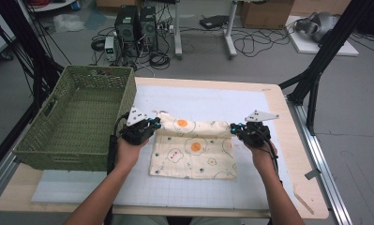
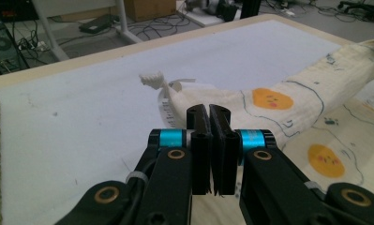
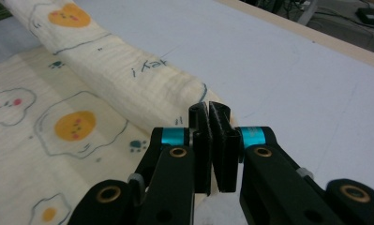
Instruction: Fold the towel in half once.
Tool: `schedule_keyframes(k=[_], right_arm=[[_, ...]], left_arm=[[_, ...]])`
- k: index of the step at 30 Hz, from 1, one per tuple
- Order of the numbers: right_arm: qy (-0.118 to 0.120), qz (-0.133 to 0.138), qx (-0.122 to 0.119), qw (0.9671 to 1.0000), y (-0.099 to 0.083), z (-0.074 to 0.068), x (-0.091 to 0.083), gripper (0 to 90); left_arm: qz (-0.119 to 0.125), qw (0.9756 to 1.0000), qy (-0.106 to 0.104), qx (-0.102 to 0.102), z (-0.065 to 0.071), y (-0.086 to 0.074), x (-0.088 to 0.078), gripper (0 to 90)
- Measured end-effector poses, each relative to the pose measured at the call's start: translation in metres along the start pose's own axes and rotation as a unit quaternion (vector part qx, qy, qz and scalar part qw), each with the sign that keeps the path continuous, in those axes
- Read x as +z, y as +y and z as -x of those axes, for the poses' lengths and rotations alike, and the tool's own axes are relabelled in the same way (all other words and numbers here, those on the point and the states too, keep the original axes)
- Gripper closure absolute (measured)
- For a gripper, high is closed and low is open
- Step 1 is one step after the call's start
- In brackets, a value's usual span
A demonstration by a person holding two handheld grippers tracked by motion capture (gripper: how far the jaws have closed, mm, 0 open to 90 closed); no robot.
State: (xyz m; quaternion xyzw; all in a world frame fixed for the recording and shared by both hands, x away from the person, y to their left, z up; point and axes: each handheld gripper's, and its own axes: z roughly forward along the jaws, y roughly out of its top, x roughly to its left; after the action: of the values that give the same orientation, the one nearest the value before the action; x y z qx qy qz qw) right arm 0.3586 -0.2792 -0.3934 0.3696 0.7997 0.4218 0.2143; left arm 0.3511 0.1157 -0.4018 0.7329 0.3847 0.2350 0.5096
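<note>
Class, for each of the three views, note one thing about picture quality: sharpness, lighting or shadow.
High view: even, soft light, faint shadows, and the cloth and basket look slightly soft. Left gripper view: the left gripper is sharp, while the floor clutter behind blurs. Right gripper view: the right gripper is crisp, and the cloth's near print softens toward the lower left.

The cream cloth [image 3: 128,79] carries small dark handwriting-like marks near its rolled edge, but they are too unclear to read. No other text is readable.
</note>
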Motion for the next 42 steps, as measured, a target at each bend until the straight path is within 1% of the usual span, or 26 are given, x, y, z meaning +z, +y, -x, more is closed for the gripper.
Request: schedule_keyframes(k=[1,6,10,11,14,15,16,17,18,20,23,24,25,26,28,29,30,31,32,33,34,35,36,38,39,42], right_arm=[[0.005,-0.001,-0.005,1.0,-0.004,-0.005,-0.005,87.9],[0.011,0.0,-0.008,0.9999,-0.015,-0.012,-0.014,87.8],[0.019,0.002,-0.005,0.9998,-0.023,-0.016,-0.021,87.9],[0.024,0.005,-0.004,0.9997,-0.027,-0.019,-0.026,87.9],[0.022,0.002,-0.006,0.9997,-0.032,-0.022,-0.029,87.9],[0.022,0.0,-0.007,0.9997,-0.035,-0.022,-0.029,86.9],[0.023,0.001,0.001,0.9997,-0.04,-0.022,-0.027,80.1],[0.024,0.002,0.007,0.9997,-0.042,-0.023,-0.026,77.0],[0.024,0.002,0.007,0.9997,-0.042,-0.023,-0.026,77.0],[0.024,-0.001,0.007,0.9997,-0.046,-0.027,-0.024,71.5],[0.02,-0.021,0.001,0.9996,-0.054,-0.032,-0.02,66.6],[0.02,-0.021,0.001,0.9996,-0.054,-0.032,-0.02,66.6],[0.022,-0.033,0.0,0.9992,-0.057,-0.033,-0.019,65.1],[0.022,-0.033,0.0,0.9992,-0.057,-0.033,-0.019,65.1],[0.031,-0.039,-0.005,0.9987,-0.059,-0.036,-0.018,63.0],[0.05,-0.044,-0.008,0.9977,-0.06,-0.039,-0.017,61.3],[0.05,-0.044,-0.008,0.9977,-0.06,-0.039,-0.017,61.3],[0.06,-0.052,-0.015,0.9967,-0.063,-0.042,-0.015,61.3],[0.06,-0.052,-0.015,0.9967,-0.063,-0.042,-0.015,61.3],[0.064,-0.069,-0.021,0.9953,-0.066,-0.044,-0.011,66.2],[0.064,-0.069,-0.021,0.9953,-0.066,-0.044,-0.011,66.2],[0.061,-0.072,-0.026,0.9952,-0.067,-0.045,-0.01,71.7],[0.065,-0.073,-0.023,0.995,-0.066,-0.043,-0.011,83.7],[0.064,-0.074,-0.023,0.995,-0.066,-0.043,-0.011,85.2],[0.062,-0.068,-0.027,0.9953,-0.065,-0.043,-0.012,85.6],[0.061,-0.063,-0.026,0.9958,-0.064,-0.043,-0.014,85.6]], left_arm=[[-0.002,1.0,-0.002,0.0,0.001,-0.002,-0.002,86.9],[-0.012,0.9998,-0.013,0.009,0.007,-0.014,-0.011,86.8],[-0.01,0.9997,-0.021,0.007,0.012,-0.022,-0.019,86.8],[-0.009,0.9997,-0.022,0.004,0.013,-0.025,-0.021,86.8],[-0.012,0.9996,-0.024,0.005,0.013,-0.034,-0.024,86.8],[-0.016,0.9995,-0.025,0.005,0.014,-0.038,-0.025,86.8],[-0.02,0.9994,-0.028,0.006,0.014,-0.04,-0.024,86.7],[-0.023,0.9993,-0.029,0.007,0.015,-0.041,-0.024,86.7],[-0.024,0.9992,-0.03,0.008,0.015,-0.041,-0.024,86.7],[-0.025,0.9991,-0.033,0.009,0.016,-0.042,-0.025,86.6],[-0.029,0.9989,-0.036,0.007,0.016,-0.046,-0.027,86.3],[-0.031,0.9988,-0.036,0.008,0.016,-0.047,-0.027,86.3],[-0.033,0.9988,-0.036,0.004,0.015,-0.049,-0.028,86.3],[-0.033,0.9988,-0.036,0.004,0.015,-0.049,-0.028,86.3],[-0.032,0.9988,-0.036,0.003,0.015,-0.049,-0.028,86.3],[-0.031,0.9988,-0.037,0.004,0.016,-0.048,-0.028,86.3],[-0.03,0.9988,-0.038,0.004,0.016,-0.048,-0.028,86.3],[-0.029,0.9989,-0.037,0.004,0.016,-0.048,-0.027,86.3],[-0.03,0.9988,-0.038,0.003,0.016,-0.048,-0.027,86.3],[-0.03,0.9988,-0.038,0.002,0.015,-0.049,-0.027,86.3],[-0.03,0.9988,-0.038,0.002,0.015,-0.049,-0.027,86.4],[-0.029,0.9989,-0.038,0.001,0.015,-0.049,-0.028,86.4],[-0.028,0.9989,-0.038,0.001,0.015,-0.049,-0.028,86.4],[-0.027,0.9989,-0.037,0.001,0.014,-0.048,-0.028,86.4],[-0.027,0.9989,-0.038,0.001,0.014,-0.048,-0.029,86.4],[-0.024,0.9989,-0.039,-0.001,0.015,-0.048,-0.029,86.4]])
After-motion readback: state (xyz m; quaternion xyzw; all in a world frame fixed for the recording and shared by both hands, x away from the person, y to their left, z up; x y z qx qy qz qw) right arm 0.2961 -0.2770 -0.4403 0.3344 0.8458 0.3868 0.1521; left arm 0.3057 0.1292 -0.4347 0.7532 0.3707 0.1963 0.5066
